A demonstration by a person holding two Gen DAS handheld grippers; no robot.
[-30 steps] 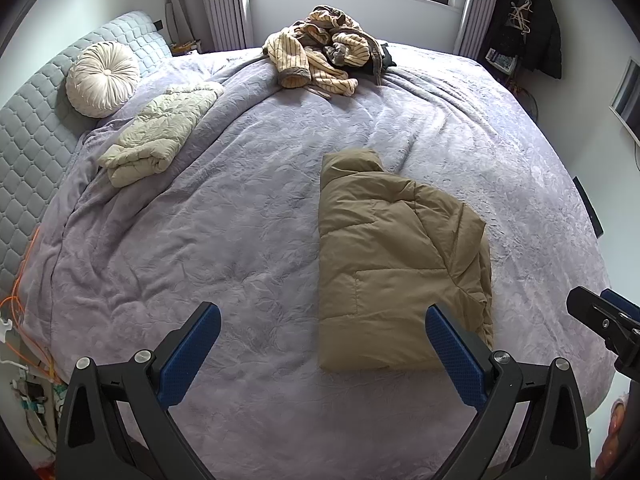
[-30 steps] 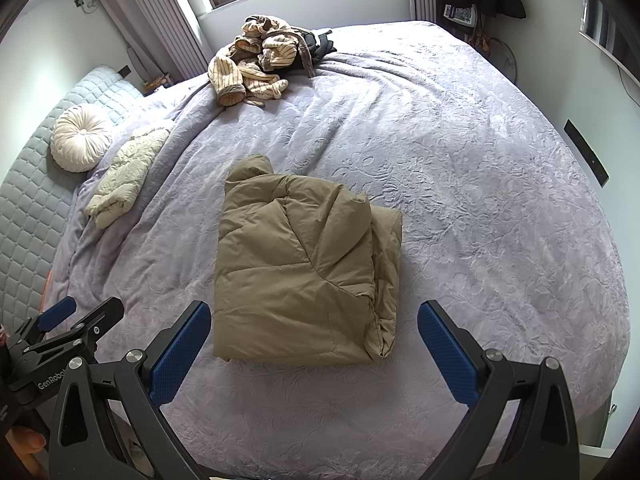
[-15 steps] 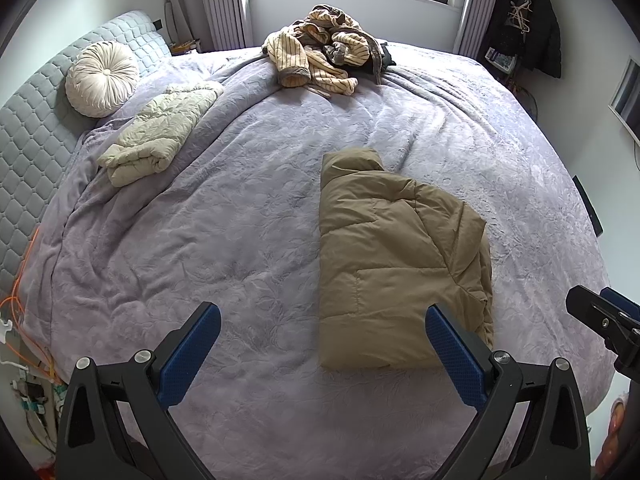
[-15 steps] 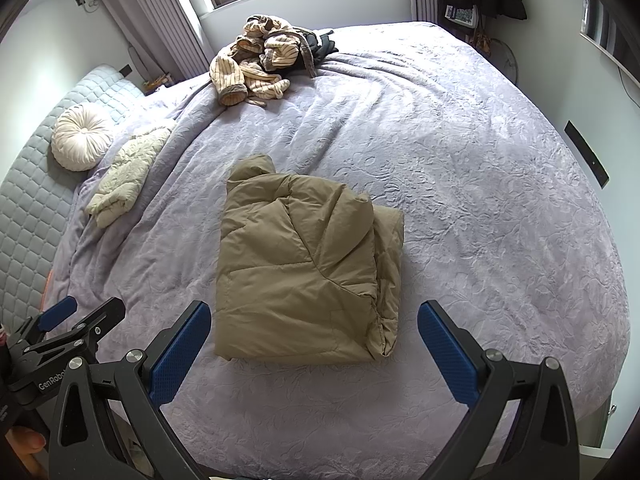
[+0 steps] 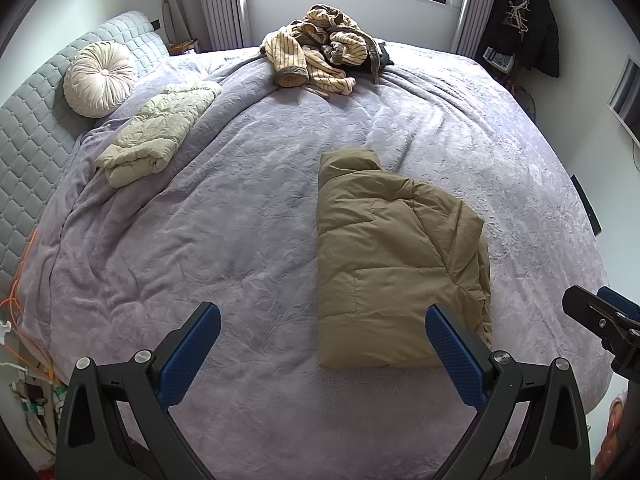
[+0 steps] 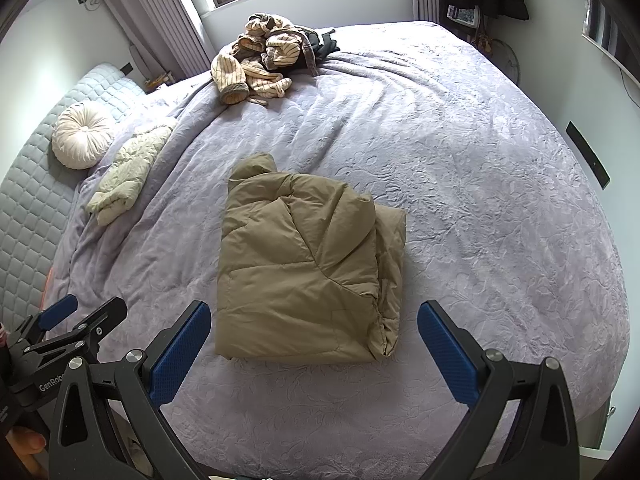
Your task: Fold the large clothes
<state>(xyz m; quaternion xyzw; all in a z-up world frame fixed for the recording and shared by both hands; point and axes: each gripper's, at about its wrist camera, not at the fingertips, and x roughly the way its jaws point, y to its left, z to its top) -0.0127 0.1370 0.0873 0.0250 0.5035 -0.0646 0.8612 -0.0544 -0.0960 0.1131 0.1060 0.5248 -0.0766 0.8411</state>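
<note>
A tan puffer jacket (image 5: 392, 264) (image 6: 304, 272) lies folded into a rectangle on the lilac bedspread (image 5: 224, 232) (image 6: 472, 208). My left gripper (image 5: 320, 350) hovers open over the bed's near edge, the jacket's near corner just past its right finger. My right gripper (image 6: 314, 346) is open too, its fingers spread wider than the jacket's near edge and held short of it. Nothing is between either pair of fingers. Each gripper shows at the edge of the other's view: the right gripper (image 5: 600, 320), the left gripper (image 6: 68, 328).
A heap of striped cream clothes (image 5: 320, 58) (image 6: 260, 60) lies at the far side under the window. A folded pale quilted jacket (image 5: 160, 132) (image 6: 128, 168) and a round cushion (image 5: 100, 78) rest near the grey headboard (image 5: 28, 140). Dark coats (image 5: 532, 20) hang at the right.
The left view has not visibly shifted. The right gripper has drifted slightly, so the jacket sits a touch further right and lower in its view. Both stay open.
</note>
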